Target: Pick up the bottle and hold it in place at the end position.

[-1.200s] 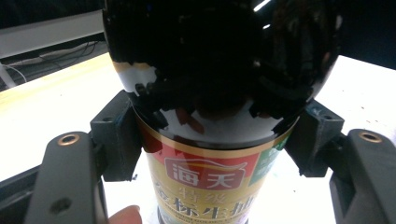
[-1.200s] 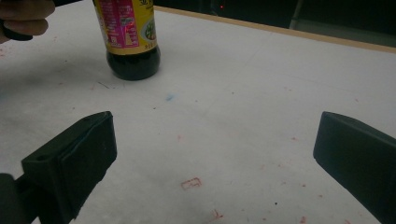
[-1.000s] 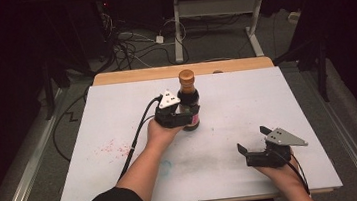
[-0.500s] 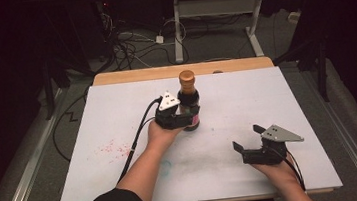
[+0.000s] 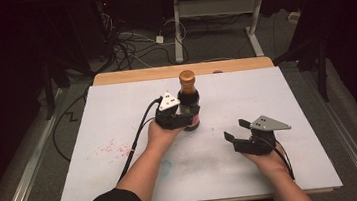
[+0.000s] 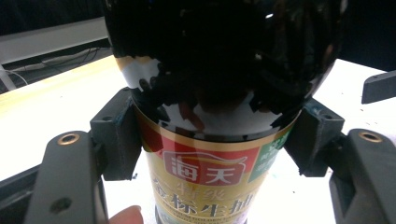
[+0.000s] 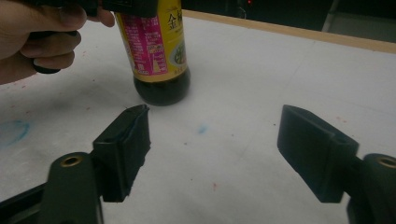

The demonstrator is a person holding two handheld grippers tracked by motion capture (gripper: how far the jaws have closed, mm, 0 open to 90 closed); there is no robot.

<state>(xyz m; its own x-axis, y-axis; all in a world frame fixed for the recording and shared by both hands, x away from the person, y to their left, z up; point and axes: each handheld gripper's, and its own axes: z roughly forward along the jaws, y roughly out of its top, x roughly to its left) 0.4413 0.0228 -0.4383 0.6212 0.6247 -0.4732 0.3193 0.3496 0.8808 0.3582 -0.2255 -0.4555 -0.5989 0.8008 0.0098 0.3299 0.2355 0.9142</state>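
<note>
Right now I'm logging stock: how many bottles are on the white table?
1. A dark glass sauce bottle with an orange-brown cap stands upright near the table's far middle, clamped in the left gripper. None seems hidden.

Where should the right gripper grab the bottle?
Probably the cap, from above or from the right. The bottle stands upright, the left gripper already clamps its body from the left, and the cap and neck stand free above. The right gripper is open with nothing between its jaws.
</note>
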